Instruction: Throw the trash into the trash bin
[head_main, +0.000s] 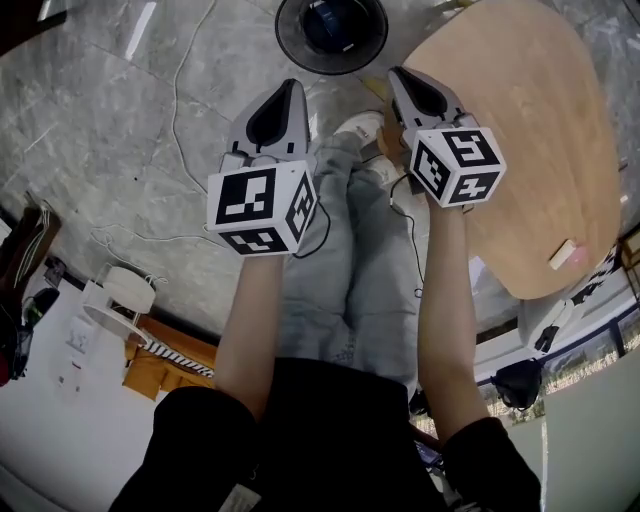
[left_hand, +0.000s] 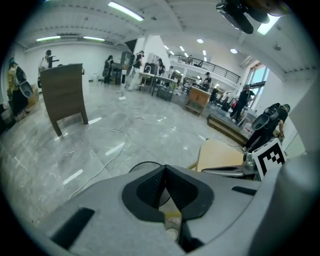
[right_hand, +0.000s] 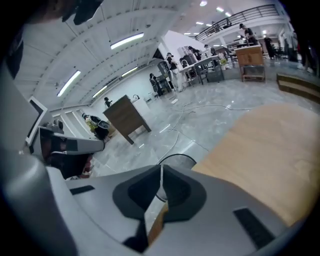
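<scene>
Head view is showing the left gripper hanging fully closed and empty. The bin is sitting on the floor just ahead. The right gripper is likewise pinching on nothing beside the table. A scrap, likely the trash, is lying near the table's edge, well apart from both. A careless reach is risking knocking it off.

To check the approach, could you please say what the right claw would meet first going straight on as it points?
Probably the bin, its rim showing just past the right claw; depth is unclear, and the table lies close by.
</scene>
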